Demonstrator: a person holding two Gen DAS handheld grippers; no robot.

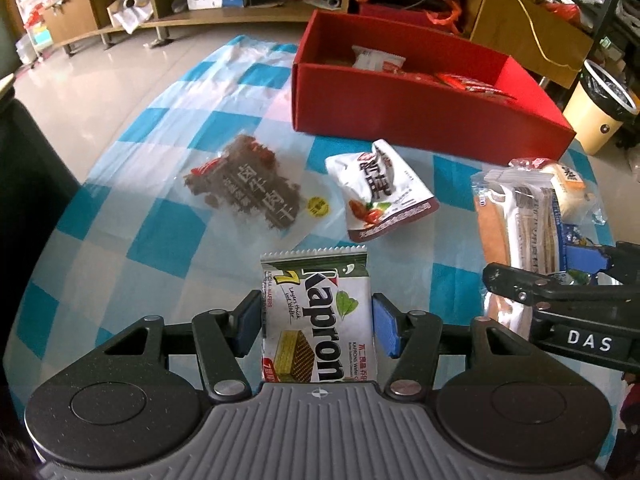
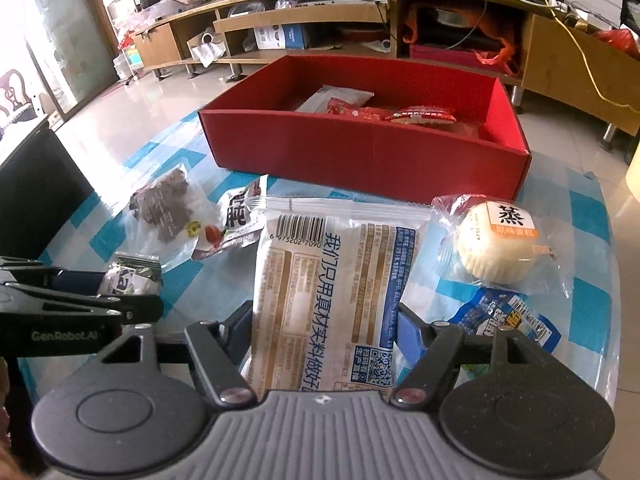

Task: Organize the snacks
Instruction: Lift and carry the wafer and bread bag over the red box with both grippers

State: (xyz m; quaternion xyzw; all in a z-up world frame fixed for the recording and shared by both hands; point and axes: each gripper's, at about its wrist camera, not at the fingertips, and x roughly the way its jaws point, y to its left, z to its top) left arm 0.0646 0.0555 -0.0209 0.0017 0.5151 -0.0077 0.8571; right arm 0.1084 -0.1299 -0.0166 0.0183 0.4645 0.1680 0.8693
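The red box (image 1: 420,116) hides most of its snack packets behind its near wall; small print on the bread packet (image 2: 332,288) is unreadable.

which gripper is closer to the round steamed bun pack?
Right. The right gripper, shut on the bread packet, sits just beside the bun pack; the left gripper is farther off, holding the wafer pack.

You see a red box (image 1: 420,116) on a blue-and-white checked tablecloth (image 1: 160,240). Your green-and-white wafer pack (image 1: 320,320) sits between blue pads (image 1: 386,330); the bun (image 2: 496,244) is cream.
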